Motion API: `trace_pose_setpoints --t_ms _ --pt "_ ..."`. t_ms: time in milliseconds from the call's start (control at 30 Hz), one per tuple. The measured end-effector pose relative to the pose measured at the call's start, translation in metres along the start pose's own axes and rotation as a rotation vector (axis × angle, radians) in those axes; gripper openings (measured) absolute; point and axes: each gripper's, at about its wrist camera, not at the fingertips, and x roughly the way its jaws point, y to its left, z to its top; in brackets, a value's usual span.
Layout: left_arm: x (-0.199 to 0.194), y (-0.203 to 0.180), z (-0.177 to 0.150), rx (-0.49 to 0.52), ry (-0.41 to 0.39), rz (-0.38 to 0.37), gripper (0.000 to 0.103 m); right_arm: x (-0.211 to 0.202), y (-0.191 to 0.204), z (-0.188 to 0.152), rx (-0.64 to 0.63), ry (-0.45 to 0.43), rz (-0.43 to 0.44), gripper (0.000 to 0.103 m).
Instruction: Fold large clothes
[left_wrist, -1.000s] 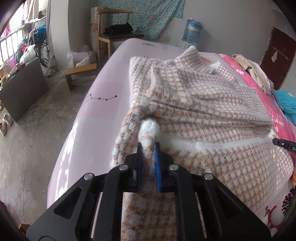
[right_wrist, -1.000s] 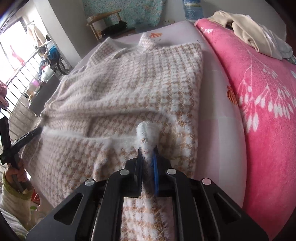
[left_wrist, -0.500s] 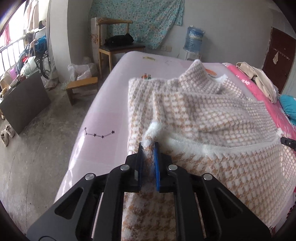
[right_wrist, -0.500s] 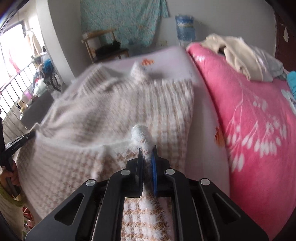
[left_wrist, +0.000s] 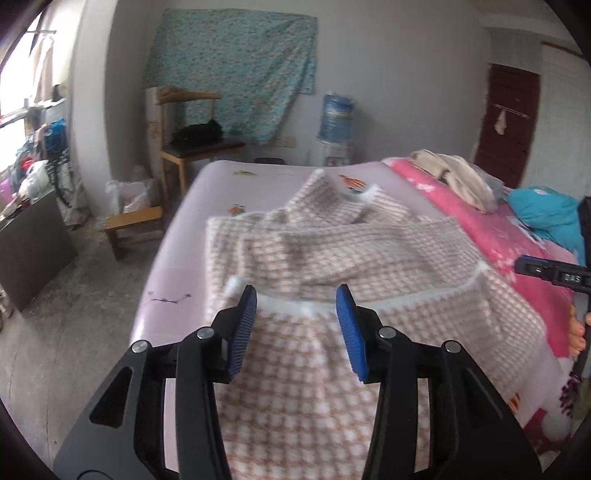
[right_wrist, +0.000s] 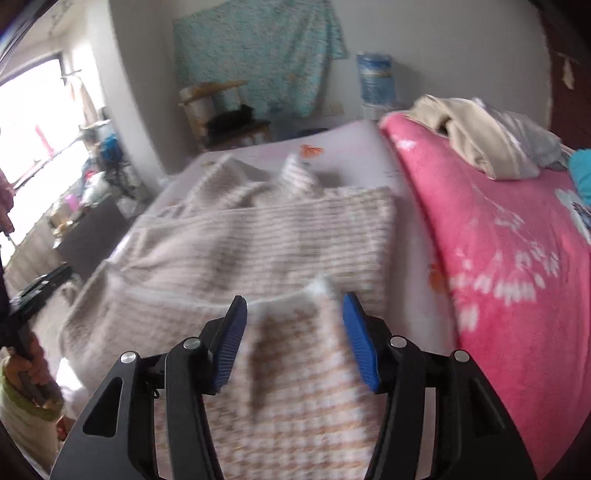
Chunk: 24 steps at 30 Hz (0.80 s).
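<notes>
A large fluffy houndstooth sweater (left_wrist: 332, 251) in beige and white lies on the pale pink bed (left_wrist: 177, 258), its lower part folded up over the body with the white hem (left_wrist: 406, 297) running across. My left gripper (left_wrist: 297, 325) hovers above the hem's left end; its jaws are opening and the blue pads press on nothing. In the right wrist view the same sweater (right_wrist: 258, 243) shows blurred. My right gripper (right_wrist: 293, 332) hangs over the hem's right corner (right_wrist: 321, 286), jaws opening, the fabric lying free below them.
A pink floral blanket (right_wrist: 509, 258) with a heap of cream and grey clothes (right_wrist: 480, 136) covers the bed's right side. A wooden chair (left_wrist: 192, 147), low stool (left_wrist: 129, 225) and water bottle (left_wrist: 336, 118) stand beyond the bed. Bare floor lies left.
Both grippers were shut on the sweater's white hem and carried it forward over the body. Now both have let go, spread their jaws and lifted away, leaving the fold lying.
</notes>
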Motion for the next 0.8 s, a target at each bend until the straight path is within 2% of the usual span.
trace_pose_setpoints --t_ms 100,167,200,267,300,367,467,567,667,700,733,800 --pt "0.024 -0.033 -0.011 0.036 0.091 -0.108 0.043 0.027 0.033 -0.008 -0.079 0.073 0.056 0.053" --pt "0.043 -0.047 -0.019 0.050 0.138 -0.135 0.042 0.052 0.050 -0.013 -0.110 0.123 0.064 0.051" --pt "0.055 -0.051 -0.023 0.051 0.164 -0.118 0.041 0.060 0.056 -0.016 -0.117 0.135 0.076 0.049" --pt "0.076 -0.050 -0.031 0.052 0.206 -0.049 0.036 0.086 0.059 -0.021 -0.145 0.185 0.016 0.047" --pt "0.084 -0.046 -0.035 0.041 0.223 -0.032 0.036 0.096 0.057 -0.024 -0.130 0.205 0.027 0.047" --pt "0.085 -0.037 -0.035 -0.011 0.224 -0.057 0.035 0.094 0.049 -0.021 -0.072 0.208 0.061 0.045" --pt "0.065 -0.033 -0.031 -0.013 0.207 -0.052 0.034 0.074 0.050 -0.020 -0.053 0.204 0.041 0.042" --pt "0.033 -0.031 -0.029 -0.018 0.155 -0.138 0.032 0.041 0.063 -0.023 -0.093 0.159 0.092 0.042" --pt "0.012 -0.036 -0.038 0.010 0.147 -0.214 0.032 0.022 0.083 -0.038 -0.164 0.157 0.121 0.042" --pt "0.012 -0.038 -0.042 0.022 0.158 -0.216 0.033 0.024 0.087 -0.042 -0.188 0.171 0.116 0.042" --pt "0.018 -0.041 -0.051 0.040 0.187 -0.183 0.033 0.031 0.091 -0.051 -0.212 0.201 0.095 0.042" --pt "0.037 -0.041 -0.065 0.059 0.255 -0.078 0.034 0.053 0.088 -0.066 -0.204 0.259 0.069 0.042"
